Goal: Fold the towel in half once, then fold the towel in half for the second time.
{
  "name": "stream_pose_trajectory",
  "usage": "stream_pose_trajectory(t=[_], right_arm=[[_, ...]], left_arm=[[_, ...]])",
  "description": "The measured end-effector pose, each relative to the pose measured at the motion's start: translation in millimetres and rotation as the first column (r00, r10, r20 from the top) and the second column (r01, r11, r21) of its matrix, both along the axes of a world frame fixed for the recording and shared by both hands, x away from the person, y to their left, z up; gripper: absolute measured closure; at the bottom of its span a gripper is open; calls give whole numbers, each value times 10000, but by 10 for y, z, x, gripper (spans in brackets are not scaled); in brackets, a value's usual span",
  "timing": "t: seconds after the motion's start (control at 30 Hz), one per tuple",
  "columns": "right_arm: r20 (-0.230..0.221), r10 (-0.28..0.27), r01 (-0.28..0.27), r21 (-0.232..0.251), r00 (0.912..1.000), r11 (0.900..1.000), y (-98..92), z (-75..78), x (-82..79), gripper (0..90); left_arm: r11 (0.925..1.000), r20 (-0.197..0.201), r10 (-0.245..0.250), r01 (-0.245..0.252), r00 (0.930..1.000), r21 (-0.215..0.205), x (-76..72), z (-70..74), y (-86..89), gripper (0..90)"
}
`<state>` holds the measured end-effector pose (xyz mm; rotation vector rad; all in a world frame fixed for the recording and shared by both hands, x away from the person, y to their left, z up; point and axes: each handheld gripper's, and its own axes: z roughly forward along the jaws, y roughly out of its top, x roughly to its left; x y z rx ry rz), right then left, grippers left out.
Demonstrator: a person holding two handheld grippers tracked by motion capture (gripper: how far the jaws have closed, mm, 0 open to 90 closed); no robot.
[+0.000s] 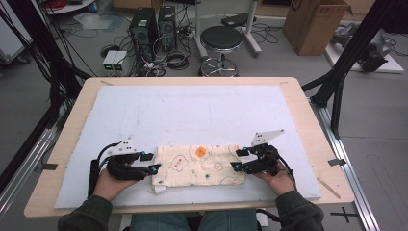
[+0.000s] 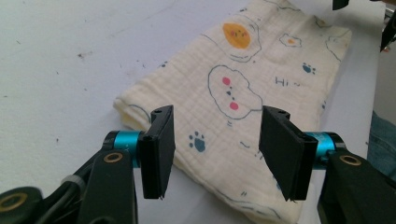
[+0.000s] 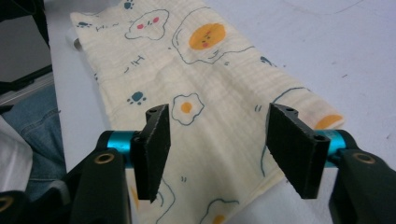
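Flanking the folded cloth (image 1: 196,165), both grippers' fingers (image 2: 157,149) (image 3: 152,149) stand open, gripping nothing.

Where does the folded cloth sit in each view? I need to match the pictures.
High view: the folded cloth lies at the table's near edge, between both grippers.
Left gripper view: it runs from the bottom middle to the upper right.
Right gripper view: it runs from the upper left to the bottom.
Shared landmark: the orange egg print.
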<state>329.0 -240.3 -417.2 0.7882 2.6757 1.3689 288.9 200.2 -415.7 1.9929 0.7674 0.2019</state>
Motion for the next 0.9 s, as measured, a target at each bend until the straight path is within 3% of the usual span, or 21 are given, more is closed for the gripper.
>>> stream_pose_trajectory(t=[0.1,0.33,0.57,0.9], right_arm=[[-129,-52,53,3,9999,10000,4,26,23,351],[-52,-241,241,10,9997,9997,-23,84,105,339],[9,-429,429,125,9991,9990,-40,133,199,338],[45,-606,607,-280,9982,9978,55,221,437,341]], left_arm=[[9997,-41,64,-63,10000,216,23,27,-5,429],[9999,-63,172,-172,9998,-5,133,120,-3,409],[9997,27,197,-197,9998,117,285,241,-29,409],[9974,78,718,-718,9974,25,500,316,-35,410]])
